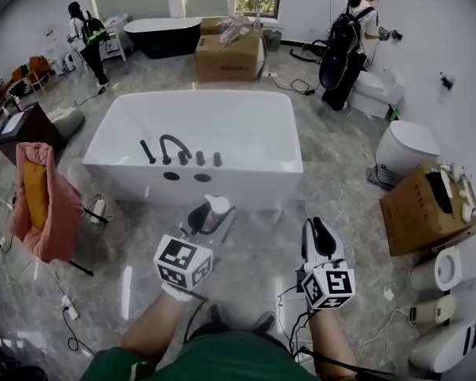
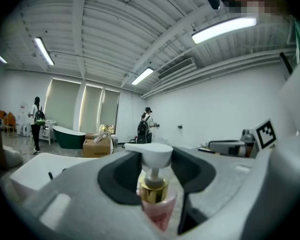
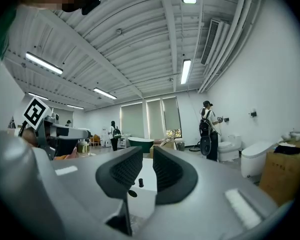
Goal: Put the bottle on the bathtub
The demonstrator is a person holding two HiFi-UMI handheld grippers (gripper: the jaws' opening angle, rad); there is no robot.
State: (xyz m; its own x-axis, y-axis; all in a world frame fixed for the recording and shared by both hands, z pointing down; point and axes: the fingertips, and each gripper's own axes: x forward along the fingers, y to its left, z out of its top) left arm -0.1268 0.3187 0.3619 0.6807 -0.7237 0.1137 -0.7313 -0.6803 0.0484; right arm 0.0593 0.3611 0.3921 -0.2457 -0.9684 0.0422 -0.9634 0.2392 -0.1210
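Observation:
A pump bottle point(image 1: 216, 205) with a white pump head, gold collar and pink body point(image 2: 155, 199) stands upright between the jaws of my left gripper point(image 1: 210, 217), which is shut on it point(image 2: 155, 171). It hangs just in front of the near wall of the white bathtub point(image 1: 250, 165), below the rim. In the left gripper view the bathtub point(image 2: 32, 166) lies low at the left. My right gripper point(image 1: 320, 235) is to the right, over the floor. Its jaws point(image 3: 147, 166) stand nearly together with nothing between them, pointing at the bathtub point(image 3: 140, 201).
A black faucet set point(image 1: 174, 148) sits on the tub's near deck. A pink-draped chair point(image 1: 40, 201) stands left, a cardboard box point(image 1: 424, 209) and toilets point(image 1: 404, 145) right. Behind the tub are another box point(image 1: 228, 54), a dark tub point(image 1: 165, 34) and two people point(image 1: 353, 42).

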